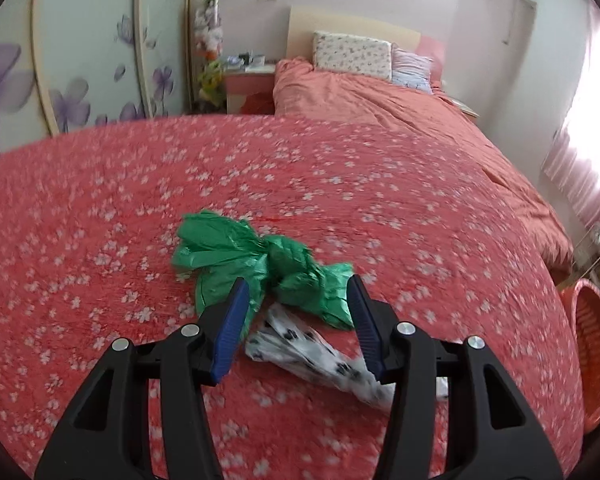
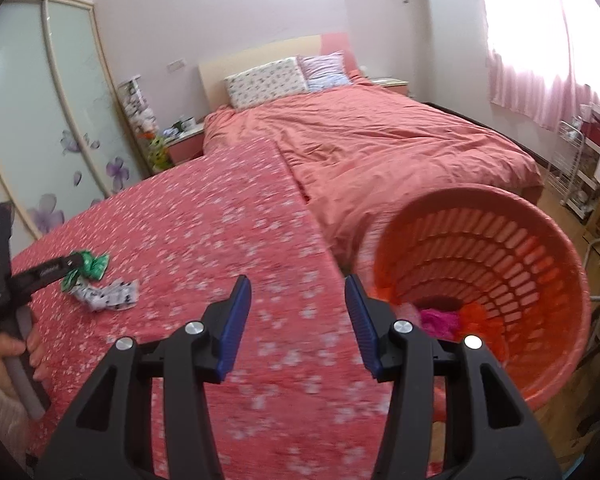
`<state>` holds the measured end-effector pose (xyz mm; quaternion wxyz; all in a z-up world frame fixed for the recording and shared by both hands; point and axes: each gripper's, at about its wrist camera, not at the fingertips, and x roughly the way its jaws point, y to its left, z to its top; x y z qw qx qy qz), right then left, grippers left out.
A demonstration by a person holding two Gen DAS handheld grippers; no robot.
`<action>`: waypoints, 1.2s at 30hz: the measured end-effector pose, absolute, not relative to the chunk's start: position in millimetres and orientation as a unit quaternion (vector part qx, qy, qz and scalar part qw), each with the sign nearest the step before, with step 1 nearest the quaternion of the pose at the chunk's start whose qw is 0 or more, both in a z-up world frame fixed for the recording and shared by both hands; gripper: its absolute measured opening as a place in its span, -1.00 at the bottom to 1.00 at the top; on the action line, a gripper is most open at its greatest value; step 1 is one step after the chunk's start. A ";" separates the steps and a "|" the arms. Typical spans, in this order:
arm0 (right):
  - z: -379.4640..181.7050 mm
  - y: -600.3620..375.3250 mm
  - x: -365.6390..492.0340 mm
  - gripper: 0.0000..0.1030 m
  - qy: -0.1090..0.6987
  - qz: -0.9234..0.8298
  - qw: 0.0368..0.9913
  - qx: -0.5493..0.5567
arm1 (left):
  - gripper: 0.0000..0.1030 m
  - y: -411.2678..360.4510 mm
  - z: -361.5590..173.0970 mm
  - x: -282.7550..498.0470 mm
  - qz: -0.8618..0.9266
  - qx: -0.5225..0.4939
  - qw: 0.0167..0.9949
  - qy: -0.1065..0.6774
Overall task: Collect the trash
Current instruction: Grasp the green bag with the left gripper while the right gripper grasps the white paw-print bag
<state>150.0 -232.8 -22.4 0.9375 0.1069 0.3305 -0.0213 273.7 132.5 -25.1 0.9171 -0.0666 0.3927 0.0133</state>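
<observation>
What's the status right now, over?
Left gripper open, over green wrapper; patterned wrapper beside it. Right gripper open, empty, near orange basket. Nothing in the way.

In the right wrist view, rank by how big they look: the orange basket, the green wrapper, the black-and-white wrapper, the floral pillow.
1. orange basket, by far the largest, though it is nearest the camera.
2. floral pillow, far off.
3. black-and-white wrapper.
4. green wrapper, partly hidden by the left gripper; close to the wrapper above, so unsure.

The spotted white wrapper [image 1: 320,352] ran partly behind the left gripper's right finger [image 1: 366,330], and the orange basket [image 1: 594,360] was cut by the frame's edge.
</observation>
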 end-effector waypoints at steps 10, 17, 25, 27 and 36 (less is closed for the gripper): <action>-20.3 -182.1 165.4 -0.06 0.341 0.014 0.937 0.075 | -0.46 138.4 -39.1 293.9 0.013 -0.070 0.903 0.423; -20.2 -129.6 182.2 -0.06 0.351 0.071 0.932 0.057 | -0.49 177.0 -23.7 276.8 0.033 -0.077 0.916 0.393; -35.4 -42.4 214.7 -0.18 0.390 0.171 0.905 0.028 | -0.49 238.8 -12.3 250.9 0.084 -0.101 0.919 0.371; -39.2 -26.3 218.7 -0.19 0.395 0.184 0.900 0.021 | -0.49 246.4 -10.3 246.2 0.093 -0.095 0.920 0.368; -52.1 -11.1 232.5 -0.72 0.424 0.156 0.892 -0.005 | -0.49 246.5 -5.3 222.9 0.095 -0.070 0.926 0.358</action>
